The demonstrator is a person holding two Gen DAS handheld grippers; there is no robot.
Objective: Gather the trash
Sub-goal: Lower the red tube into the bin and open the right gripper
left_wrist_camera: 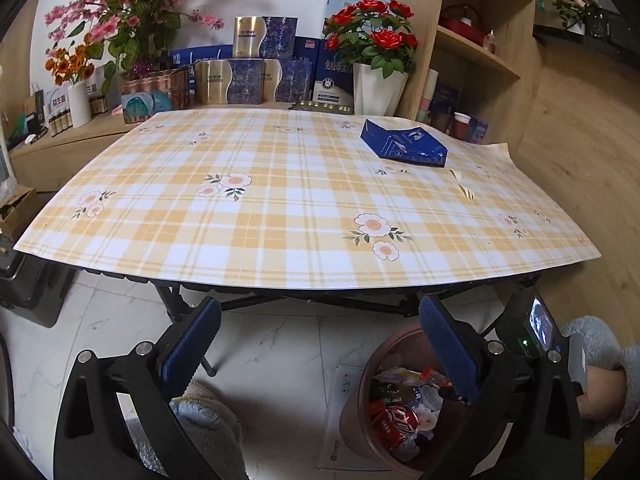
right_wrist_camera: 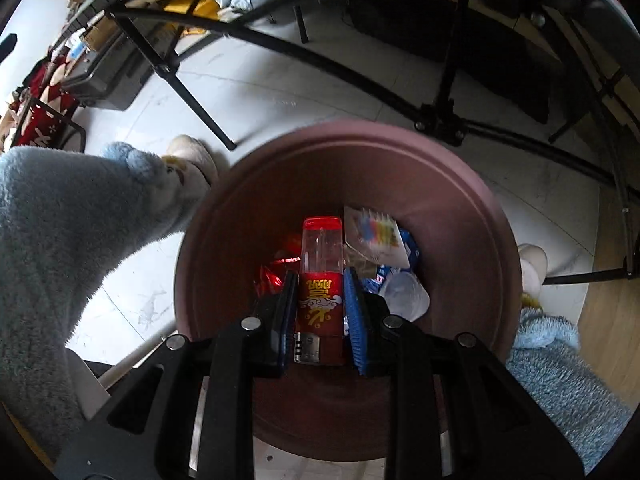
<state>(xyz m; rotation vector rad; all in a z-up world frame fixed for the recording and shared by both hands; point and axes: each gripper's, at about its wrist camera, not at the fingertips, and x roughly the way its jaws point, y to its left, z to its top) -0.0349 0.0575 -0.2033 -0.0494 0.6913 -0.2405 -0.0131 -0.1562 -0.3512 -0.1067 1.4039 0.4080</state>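
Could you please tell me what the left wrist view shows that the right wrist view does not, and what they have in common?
Only the left wrist view shows the checked tablecloth with the blue packet lying on it, the flower pots behind, and the open, empty left gripper.

Only the right wrist view shows the right gripper shut on a red lighter above the bin, and the table's black frame from below.

Both show the brown bin on the floor, already holding trash.

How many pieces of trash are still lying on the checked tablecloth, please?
2: a blue packet on the far right part of the tablecloth, and a small pale scrap just nearer the camera beside it. Anything behind the packet would be hidden.
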